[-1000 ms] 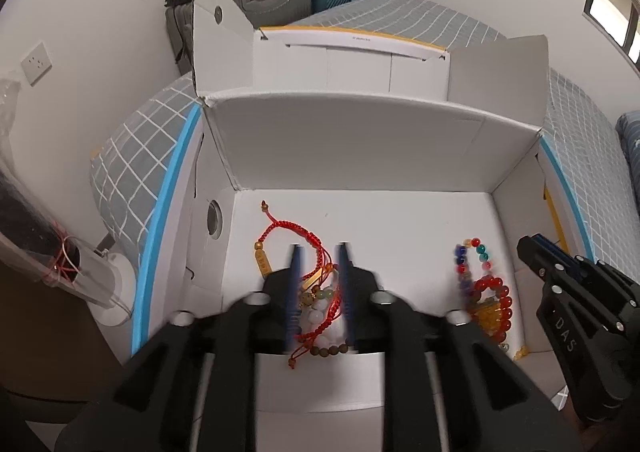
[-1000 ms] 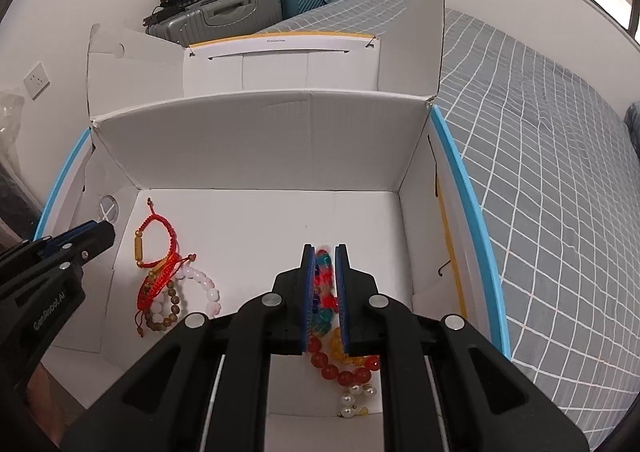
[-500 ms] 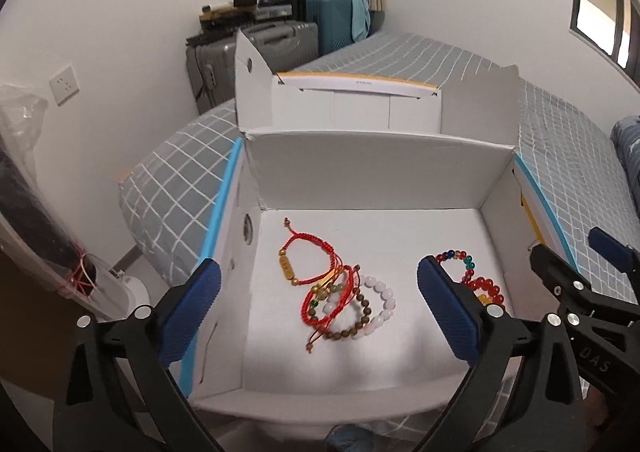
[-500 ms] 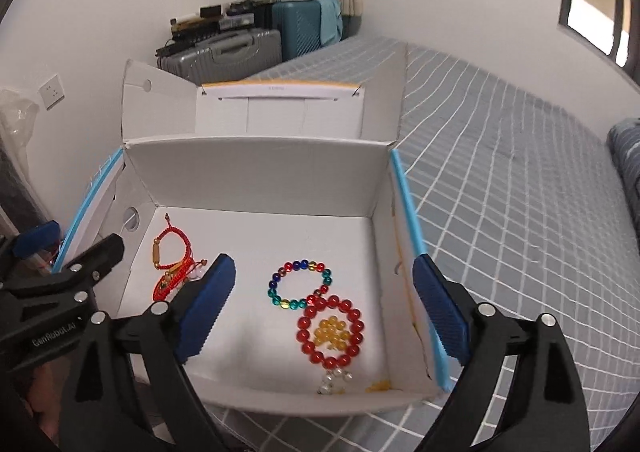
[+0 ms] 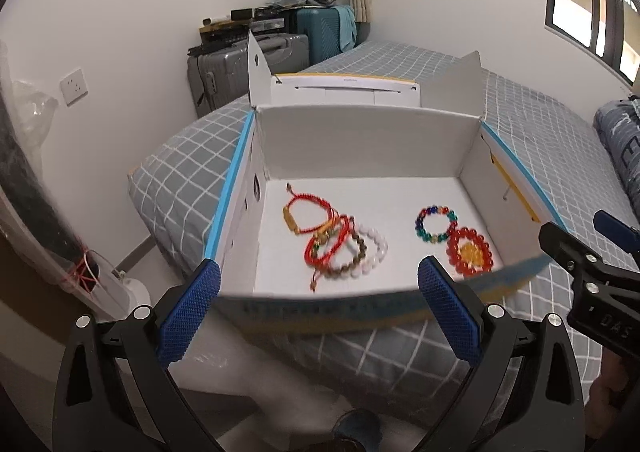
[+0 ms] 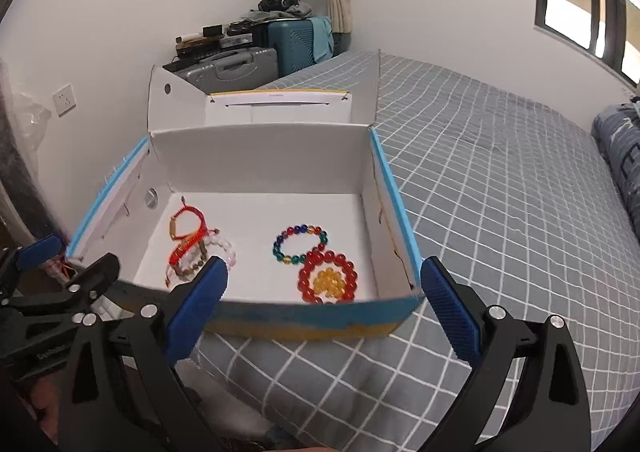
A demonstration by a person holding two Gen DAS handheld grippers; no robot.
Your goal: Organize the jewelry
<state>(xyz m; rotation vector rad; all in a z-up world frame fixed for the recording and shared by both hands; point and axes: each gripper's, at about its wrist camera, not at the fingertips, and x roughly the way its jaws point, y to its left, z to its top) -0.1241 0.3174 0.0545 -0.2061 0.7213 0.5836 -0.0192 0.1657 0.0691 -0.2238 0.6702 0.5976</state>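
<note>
Bracelets (image 5: 340, 244) in white box (image 5: 360, 139), left tool (image 5: 320, 304) and right tool (image 6: 324, 308) spread wide, gripping nothing

We see the box's near wall (image 5: 340, 312) smeared by blur, its printing unreadable, and in the right wrist view a blue pad (image 6: 198, 306) covers part of the tangled bracelets (image 6: 192, 252).

- The box (image 6: 260, 155) is showing matt white cardboard inside, with blue and yellow print on its outer wall.
- The beads (image 6: 327, 276) near its right wall are looking glossy, like glass or plastic.
- The cords (image 5: 308, 217) near its left wall are looking like woven thread.
- The bedcover (image 6: 500, 191) is lying as soft checked cloth.
- The pads (image 6: 198, 310) are showing rough blue rubber on matt black plastic.
</note>
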